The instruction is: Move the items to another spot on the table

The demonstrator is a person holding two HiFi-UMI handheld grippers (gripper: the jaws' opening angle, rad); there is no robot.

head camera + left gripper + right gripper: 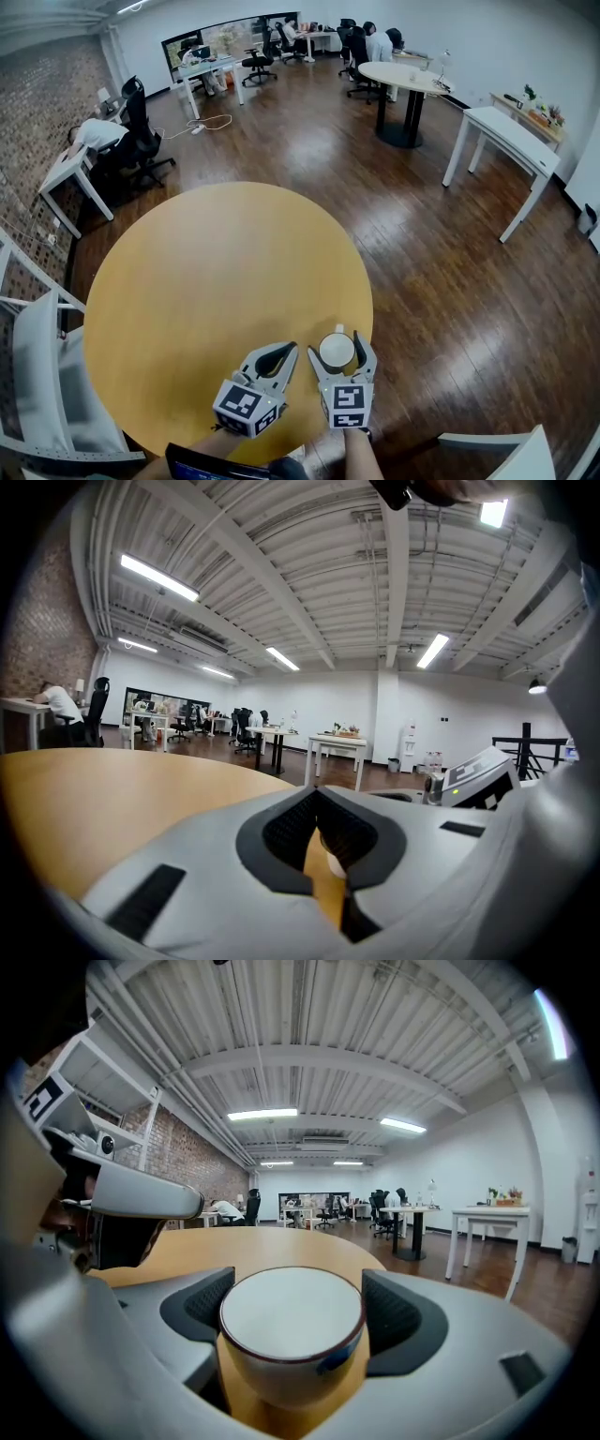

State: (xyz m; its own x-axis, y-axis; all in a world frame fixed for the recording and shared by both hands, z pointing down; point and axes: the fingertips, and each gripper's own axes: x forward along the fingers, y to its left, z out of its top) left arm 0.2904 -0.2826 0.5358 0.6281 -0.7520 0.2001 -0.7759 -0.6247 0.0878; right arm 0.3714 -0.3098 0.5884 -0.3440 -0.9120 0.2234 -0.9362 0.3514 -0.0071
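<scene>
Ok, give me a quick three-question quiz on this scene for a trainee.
1. Which claw has the white cup between its jaws?
2. True or false: the cup lies on its side.
3. Where on the round table is the cup? A centre; B near edge, by the person; C far edge.
Key: 1 the right claw; 2 false, it stands upright; 3 B.

Two light-grey plastic tools, left gripper and right gripper. Curved moulded shells, black ribbed pads lining the jaws, narrow black slots on top. White cube with black square markers on each.
</scene>
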